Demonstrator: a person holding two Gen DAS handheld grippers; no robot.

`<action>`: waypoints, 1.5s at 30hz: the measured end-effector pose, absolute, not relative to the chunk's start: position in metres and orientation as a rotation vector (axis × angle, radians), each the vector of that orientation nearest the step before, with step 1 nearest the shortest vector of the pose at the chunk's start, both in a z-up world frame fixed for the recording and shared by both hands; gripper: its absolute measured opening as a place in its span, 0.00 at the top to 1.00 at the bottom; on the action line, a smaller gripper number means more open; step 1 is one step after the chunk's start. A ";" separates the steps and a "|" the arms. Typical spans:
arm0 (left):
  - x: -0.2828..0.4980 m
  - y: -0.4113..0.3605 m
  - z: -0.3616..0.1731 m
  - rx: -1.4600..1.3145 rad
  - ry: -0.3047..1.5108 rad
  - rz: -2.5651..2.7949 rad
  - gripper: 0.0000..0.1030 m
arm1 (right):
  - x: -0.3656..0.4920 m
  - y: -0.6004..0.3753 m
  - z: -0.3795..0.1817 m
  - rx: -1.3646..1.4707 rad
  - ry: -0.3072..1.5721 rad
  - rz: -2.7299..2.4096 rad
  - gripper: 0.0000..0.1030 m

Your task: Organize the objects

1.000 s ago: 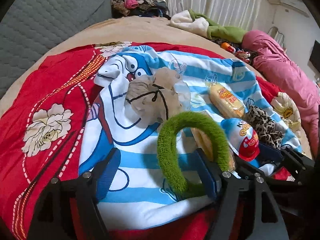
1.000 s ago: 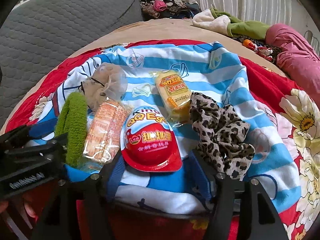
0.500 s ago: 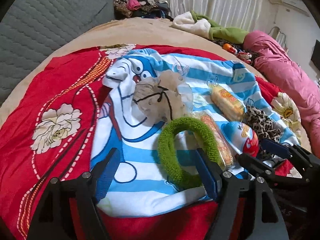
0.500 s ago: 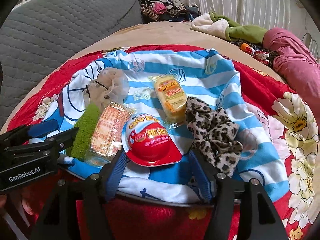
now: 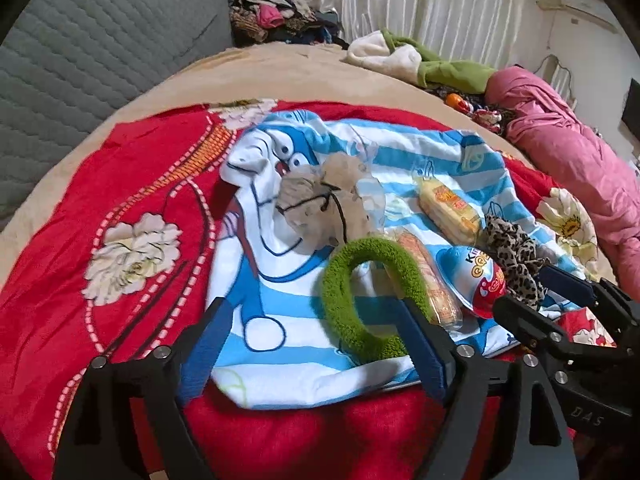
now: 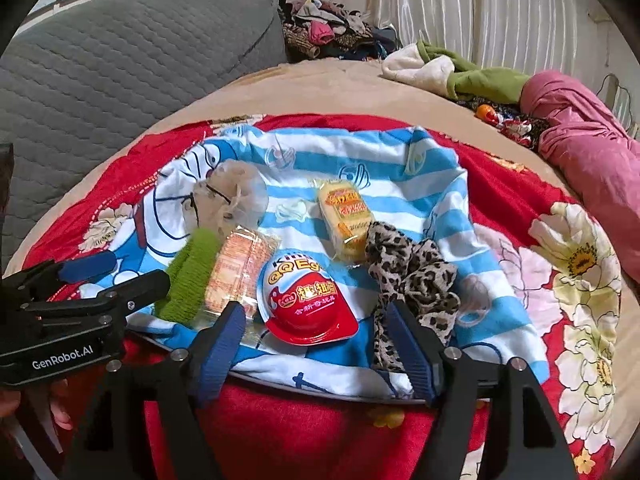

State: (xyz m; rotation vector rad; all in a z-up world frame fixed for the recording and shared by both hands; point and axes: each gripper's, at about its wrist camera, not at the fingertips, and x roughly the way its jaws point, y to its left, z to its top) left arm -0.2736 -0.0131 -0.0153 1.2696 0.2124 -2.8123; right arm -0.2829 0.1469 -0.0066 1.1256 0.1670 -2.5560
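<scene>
- My left gripper (image 5: 316, 340) stands with its jaws spread and nothing pinched; they have just been opening wider, and the green fuzzy hair band (image 5: 366, 296) lies on the cloth between and just beyond the blue pads.
- My right gripper (image 6: 316, 344) is likewise released, its jaws just opening, with the red and white surprise-egg pack (image 6: 306, 304) lying free between the fingers.
- The bases of both tools are cut off by the bottom edge of each view; in the right wrist view a bit of a hand (image 6: 60, 408) shows under the left tool, mostly hidden.
- The blue striped cartoon towel (image 5: 288, 344) carries all the items; a thin dark rim peeks from under its near edge, and I cannot tell what it belongs to.
- The orange wrapped snack (image 6: 236, 276) is partly covered by the hair band in the left wrist view.
- Also on the towel: a beige sheer scrunchie (image 5: 328, 208), a yellow wrapped cake (image 6: 346, 216) and a leopard-print scrunchie (image 6: 412, 280), the last just beside my right finger.
- Around it: a red floral blanket (image 5: 132, 200), a grey quilted cushion (image 6: 120, 68), a pink bundle (image 5: 576, 160), and a blurred pile of clothes (image 6: 332, 28).
</scene>
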 end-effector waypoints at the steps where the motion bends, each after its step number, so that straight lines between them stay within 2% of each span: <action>1: -0.272 -0.014 -0.013 1.263 0.216 -2.812 0.17 | -0.281 0.147 -0.004 1.117 0.162 -2.558 0.28; 5: -0.265 -0.016 -0.004 1.243 0.222 -2.815 0.12 | -0.273 0.148 0.005 1.080 0.145 -2.572 0.24; 8: -0.258 -0.015 0.006 1.215 0.220 -2.830 0.01 | -0.265 0.148 0.015 1.037 0.148 -2.585 0.23; 16: -0.237 -0.011 0.031 1.152 0.192 -2.857 0.01 | -0.241 0.153 0.039 0.949 0.142 -2.623 0.19; 30: -0.176 -0.005 0.092 0.881 0.129 -2.919 0.01 | -0.192 0.166 0.089 0.810 0.113 -2.667 0.15; 45: -0.126 0.008 0.114 0.827 0.119 -2.930 0.01 | -0.148 0.176 0.112 0.760 0.085 -2.672 0.15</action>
